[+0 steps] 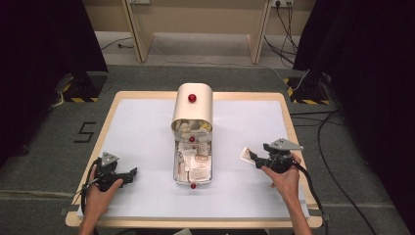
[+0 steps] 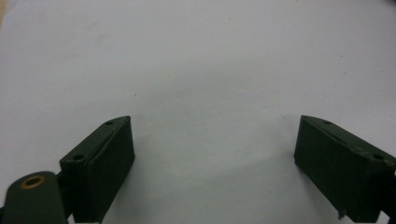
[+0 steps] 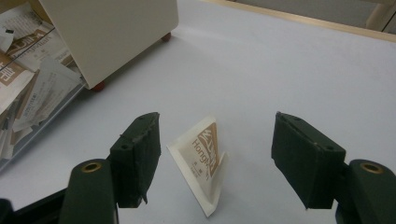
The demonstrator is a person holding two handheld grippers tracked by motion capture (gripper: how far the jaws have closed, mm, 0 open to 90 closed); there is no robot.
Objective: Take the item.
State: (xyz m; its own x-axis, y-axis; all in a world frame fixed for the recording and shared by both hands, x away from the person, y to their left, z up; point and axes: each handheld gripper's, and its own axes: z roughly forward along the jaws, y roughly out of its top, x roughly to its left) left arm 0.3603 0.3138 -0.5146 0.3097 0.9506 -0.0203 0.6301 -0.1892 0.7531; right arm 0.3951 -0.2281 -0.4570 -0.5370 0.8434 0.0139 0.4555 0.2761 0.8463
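Packet: we see a white and brown packet (image 3: 201, 161) lying on the table's white sheet (image 1: 147, 132) toward the right edge, one side curled up
Packet and right tongs: the packet sits between the jaws of the right gripper (image 3: 215, 158), nearer the jaw at the left of the right gripper view; we see no pad pressing on it
Right tongs: jaws stand wide apart, holding nothing; in the high view the right gripper (image 1: 254, 157) points toward the table's middle
Left tongs: the left gripper (image 2: 215, 163) has its jaws wide, with bare sheet between them; we find it near the table's front left corner (image 1: 128, 174), well apart from the packet
Box: a cream box (image 1: 193, 105) stands mid-table, its clear drawer (image 1: 193, 166) pulled toward the front edge and full of packets
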